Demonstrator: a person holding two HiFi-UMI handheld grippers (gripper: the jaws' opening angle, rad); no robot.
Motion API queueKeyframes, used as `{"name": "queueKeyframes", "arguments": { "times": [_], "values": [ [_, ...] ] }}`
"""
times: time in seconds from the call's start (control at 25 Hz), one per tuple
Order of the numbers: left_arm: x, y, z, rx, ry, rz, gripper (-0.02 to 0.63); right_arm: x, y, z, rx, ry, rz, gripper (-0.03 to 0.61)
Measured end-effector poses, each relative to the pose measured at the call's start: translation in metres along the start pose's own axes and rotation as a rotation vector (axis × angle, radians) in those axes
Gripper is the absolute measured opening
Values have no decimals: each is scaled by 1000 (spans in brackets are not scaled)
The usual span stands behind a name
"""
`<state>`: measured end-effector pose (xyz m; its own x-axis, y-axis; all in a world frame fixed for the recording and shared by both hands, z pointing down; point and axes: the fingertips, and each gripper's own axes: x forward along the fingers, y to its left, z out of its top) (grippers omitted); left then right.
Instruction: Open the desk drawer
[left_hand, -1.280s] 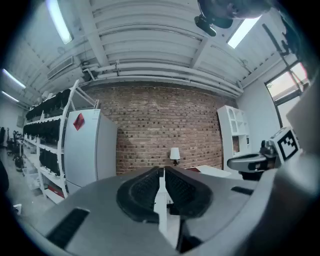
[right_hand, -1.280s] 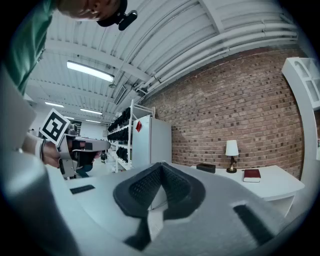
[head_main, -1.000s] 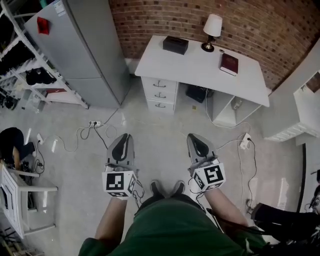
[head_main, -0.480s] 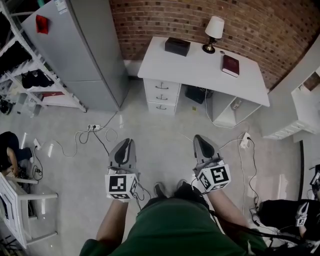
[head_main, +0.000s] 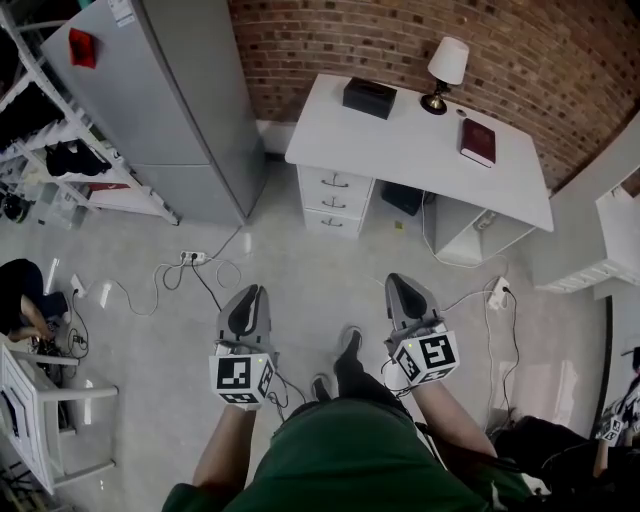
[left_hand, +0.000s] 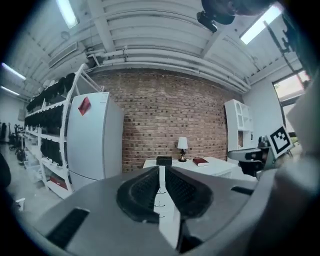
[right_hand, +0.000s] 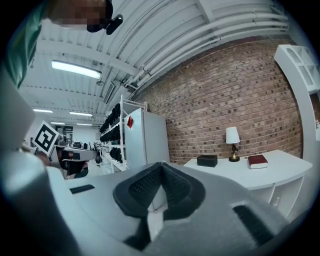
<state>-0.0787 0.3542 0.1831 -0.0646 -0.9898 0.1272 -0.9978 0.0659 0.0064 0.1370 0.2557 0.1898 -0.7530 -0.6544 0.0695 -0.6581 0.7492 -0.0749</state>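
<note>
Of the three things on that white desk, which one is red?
The flat book, lying furthest right. The lamp beside it has a white shade, and the box further left is black.

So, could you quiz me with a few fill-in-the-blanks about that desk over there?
The white desk has ___ drawers, all shut. On it, the lamp stands between a black box and a red ___. Behind it rises a ___ wall.
Missing: three; book; brick.

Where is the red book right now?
In the head view, the red book lies on the white desk, toward its right side, just right of the lamp.
</note>
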Motion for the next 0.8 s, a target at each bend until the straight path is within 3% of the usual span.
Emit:
{"name": "queueKeyframes", "arguments": {
  "times": [0.4,0.8],
  "values": [
    [98,17,18,41,18,66,34,121,-56,2,45,-1,94,2],
    [170,18,22,46,54,88,34,184,-112,-2,95,23,108,2]
  ]
}}
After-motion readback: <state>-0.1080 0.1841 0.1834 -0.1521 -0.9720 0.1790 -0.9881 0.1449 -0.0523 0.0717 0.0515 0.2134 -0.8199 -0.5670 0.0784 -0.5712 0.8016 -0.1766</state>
